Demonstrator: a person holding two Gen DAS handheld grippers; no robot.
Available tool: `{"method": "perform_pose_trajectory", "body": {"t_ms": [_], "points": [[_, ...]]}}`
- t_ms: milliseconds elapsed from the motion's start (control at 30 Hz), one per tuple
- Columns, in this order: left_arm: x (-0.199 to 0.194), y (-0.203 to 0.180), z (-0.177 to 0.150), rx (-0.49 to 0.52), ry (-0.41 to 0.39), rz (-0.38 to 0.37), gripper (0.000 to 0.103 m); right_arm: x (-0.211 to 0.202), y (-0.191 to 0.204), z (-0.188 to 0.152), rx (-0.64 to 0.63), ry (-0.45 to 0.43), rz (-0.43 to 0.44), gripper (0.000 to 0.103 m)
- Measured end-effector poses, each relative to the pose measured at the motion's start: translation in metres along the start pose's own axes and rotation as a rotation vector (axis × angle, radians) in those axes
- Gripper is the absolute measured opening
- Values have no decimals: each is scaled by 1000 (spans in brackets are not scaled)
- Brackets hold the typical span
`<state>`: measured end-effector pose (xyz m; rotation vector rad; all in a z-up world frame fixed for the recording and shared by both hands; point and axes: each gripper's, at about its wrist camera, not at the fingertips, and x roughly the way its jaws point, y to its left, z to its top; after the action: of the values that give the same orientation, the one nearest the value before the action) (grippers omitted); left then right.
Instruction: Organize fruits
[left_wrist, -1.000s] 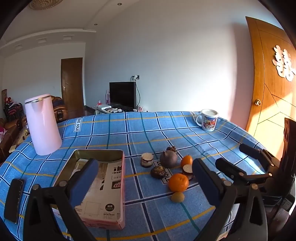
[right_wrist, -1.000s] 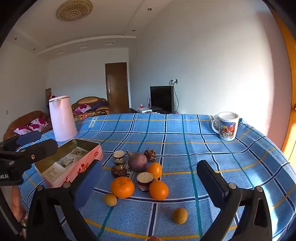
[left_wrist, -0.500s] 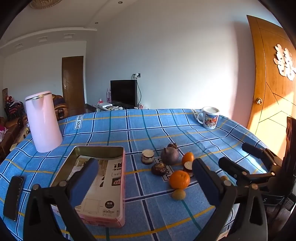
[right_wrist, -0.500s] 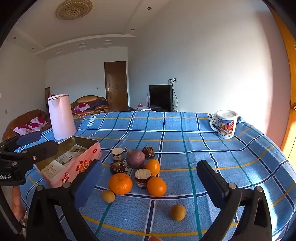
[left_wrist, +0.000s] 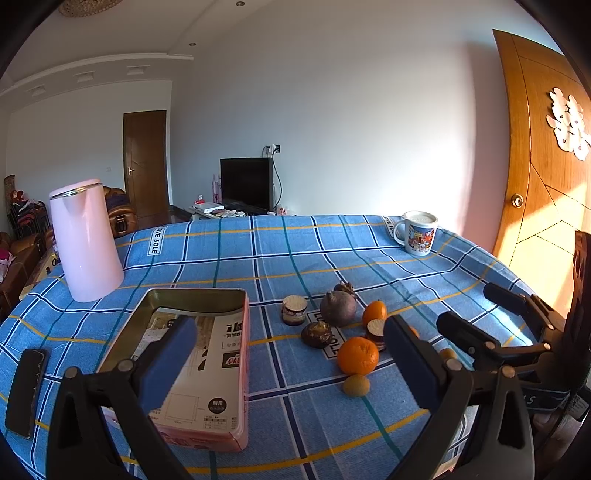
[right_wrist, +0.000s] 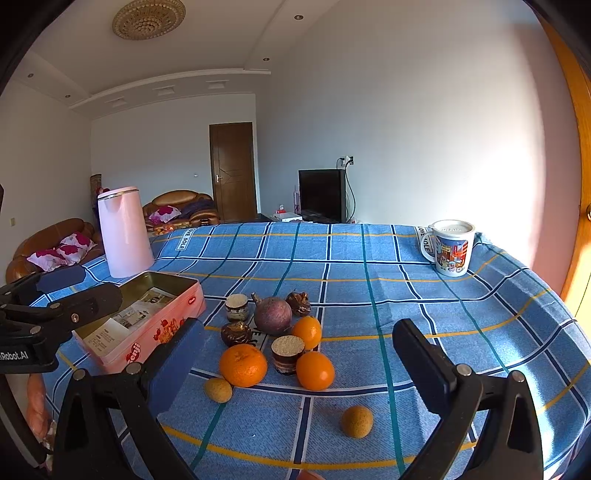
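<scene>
Bare cloth (right_wrist: 443, 295) right of fruit cluster (right_wrist: 273, 343); pink tin (right_wrist: 147, 317) blocks left, w/ kettle (right_wrist: 123, 232) behind.

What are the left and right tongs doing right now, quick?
Left tongs: open, holding nothing, above the table.
Right tongs: open, holding nothing, facing the fruits.

Warm, low sunlight comes in from the right, laying an orange glow on the wooden door (left_wrist: 546, 206) and a pink wash on the white wall (right_wrist: 424, 122) beside it. The far left of the room sits dimmer and cooler. Fruit on the blue checked tablecloth (right_wrist: 369, 266) throws soft shadows leftward. Focus is crisp throughout, with no motion blur. Both fisheye views bend straight lines strongly toward the edges, and black vignetting fills the corners. Ceiling spotlights add little.
</scene>
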<state>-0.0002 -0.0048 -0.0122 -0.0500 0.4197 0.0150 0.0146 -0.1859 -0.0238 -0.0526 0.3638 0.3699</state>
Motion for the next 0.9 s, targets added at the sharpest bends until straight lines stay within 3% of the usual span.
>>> {"method": "perform_pose_trajectory", "body": {"t_ms": [900], "points": [[1,4,-2,-8,6,0,103,3,4,-3,-8,16,10,102]]}}
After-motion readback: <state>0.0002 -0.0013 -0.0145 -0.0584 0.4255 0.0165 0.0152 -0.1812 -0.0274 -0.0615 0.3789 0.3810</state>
